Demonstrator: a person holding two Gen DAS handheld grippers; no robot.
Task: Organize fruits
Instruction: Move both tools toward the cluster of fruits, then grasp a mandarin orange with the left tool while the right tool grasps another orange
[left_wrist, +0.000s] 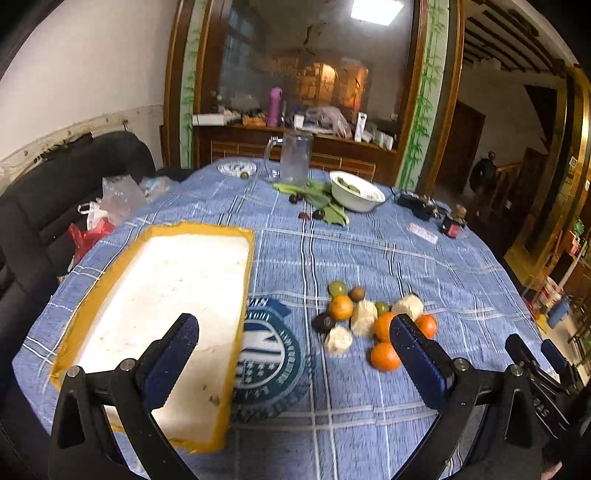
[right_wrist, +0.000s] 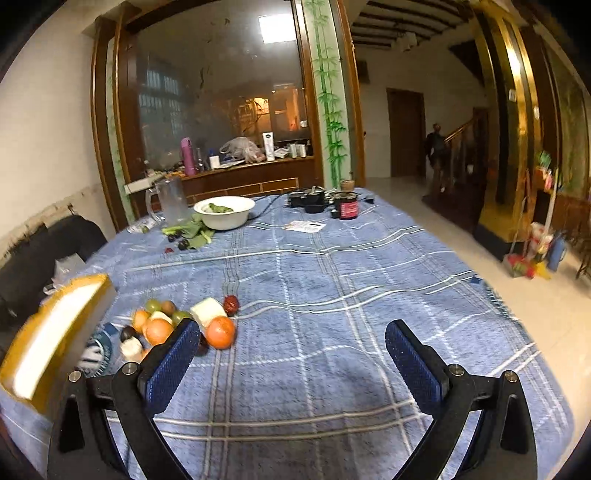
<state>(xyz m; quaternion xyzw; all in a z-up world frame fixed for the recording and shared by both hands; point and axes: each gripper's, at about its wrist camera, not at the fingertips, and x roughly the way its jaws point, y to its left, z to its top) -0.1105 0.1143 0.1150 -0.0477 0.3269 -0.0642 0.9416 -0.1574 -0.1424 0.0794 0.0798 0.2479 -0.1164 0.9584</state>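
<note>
1. Left wrist view: the left gripper hangs above the cloth with its jaws spread wide and nothing between them, which suits a start where no fruit has been picked yet.
2. Right wrist view: the right gripper is likewise wide open and empty, held over bare cloth; its left pad stands in front of the near edge of the fruit pile.
3. The fruits lie in a loose cluster on the blue plaid tablecloth, at about two o'clock from the left gripper. Oranges, pale peeled chunks, green grapes, a brownish kiwi-like one and a dark one touch or nearly touch each other.
4. The foam tray, white inside with a yellow taped rim, lies at ten o'clock from the left gripper, just beside the pile. It looks empty, so I judge it the place meant for the sorted fruit.
5. Farther off at twelve o'clock stand a white bowl with greens and a clear pitcher. The small dark items near the leaves may be more fruit; blur leaves that unsure.
</note>
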